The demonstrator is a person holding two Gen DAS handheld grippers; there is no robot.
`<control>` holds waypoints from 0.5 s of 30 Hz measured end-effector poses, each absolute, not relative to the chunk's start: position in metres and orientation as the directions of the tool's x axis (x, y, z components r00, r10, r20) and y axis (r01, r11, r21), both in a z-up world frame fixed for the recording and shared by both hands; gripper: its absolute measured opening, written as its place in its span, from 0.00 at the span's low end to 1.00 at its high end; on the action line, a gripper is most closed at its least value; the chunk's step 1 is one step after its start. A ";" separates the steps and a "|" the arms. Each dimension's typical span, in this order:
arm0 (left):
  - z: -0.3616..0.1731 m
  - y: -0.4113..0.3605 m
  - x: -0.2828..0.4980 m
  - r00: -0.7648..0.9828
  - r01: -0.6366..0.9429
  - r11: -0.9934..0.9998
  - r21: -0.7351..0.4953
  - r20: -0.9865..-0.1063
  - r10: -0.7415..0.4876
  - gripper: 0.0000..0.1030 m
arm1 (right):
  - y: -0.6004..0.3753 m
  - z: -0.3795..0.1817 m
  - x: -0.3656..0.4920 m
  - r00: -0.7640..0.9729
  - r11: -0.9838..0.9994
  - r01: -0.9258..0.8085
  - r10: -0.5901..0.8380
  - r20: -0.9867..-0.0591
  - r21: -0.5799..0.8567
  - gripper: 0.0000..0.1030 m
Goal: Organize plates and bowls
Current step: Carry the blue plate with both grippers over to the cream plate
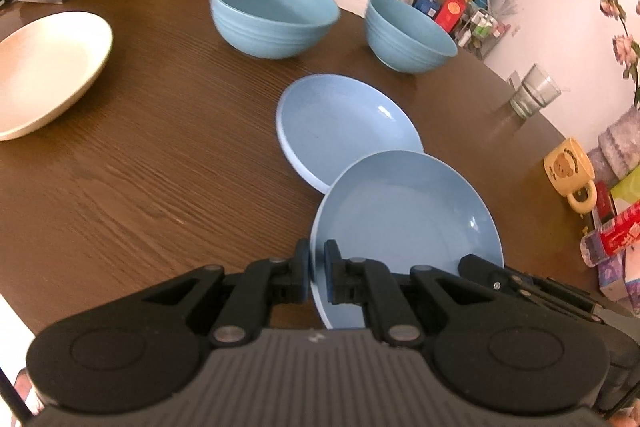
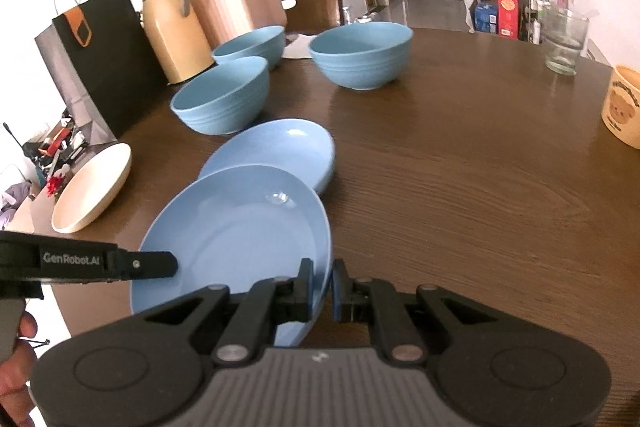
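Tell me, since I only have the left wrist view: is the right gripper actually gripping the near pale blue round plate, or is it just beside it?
Observer: Gripping it. The right gripper has a finger on each side of the right rim of the near pale blue round plate, closed on it.
Operator: What is the tall yellow thing behind the bowls? My view cuts off its top.
Observer: A yellow plastic jug with a grey handle and lid.
Operator: And the dark shape next to it?
Observer: A black paper bag with cord handles and an orange tag.
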State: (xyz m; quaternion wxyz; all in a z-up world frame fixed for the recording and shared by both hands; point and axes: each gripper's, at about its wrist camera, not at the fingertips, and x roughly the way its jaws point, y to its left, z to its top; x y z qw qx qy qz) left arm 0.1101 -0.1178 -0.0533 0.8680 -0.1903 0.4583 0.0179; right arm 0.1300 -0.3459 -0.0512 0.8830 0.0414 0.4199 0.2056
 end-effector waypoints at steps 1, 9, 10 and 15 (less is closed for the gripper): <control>-0.052 -0.113 0.109 0.581 -0.209 0.926 -0.316 -0.801 -0.142 0.08 | -0.340 -0.049 0.129 0.562 0.911 -0.333 0.399 -0.724 0.243 0.09; -0.042 -0.075 0.106 0.602 -0.240 0.912 -0.332 -0.788 -0.128 0.08 | -0.301 -0.039 0.132 0.558 0.899 -0.367 0.419 -0.716 0.241 0.09; -0.041 -0.070 0.104 0.605 -0.245 0.911 -0.333 -0.786 -0.125 0.08 | -0.295 -0.039 0.132 0.558 0.898 -0.370 0.421 -0.715 0.240 0.09; -0.038 -0.044 0.103 0.614 -0.272 0.902 -0.336 -0.782 -0.106 0.08 | -0.270 -0.036 0.136 0.549 0.888 -0.389 0.436 -0.713 0.244 0.09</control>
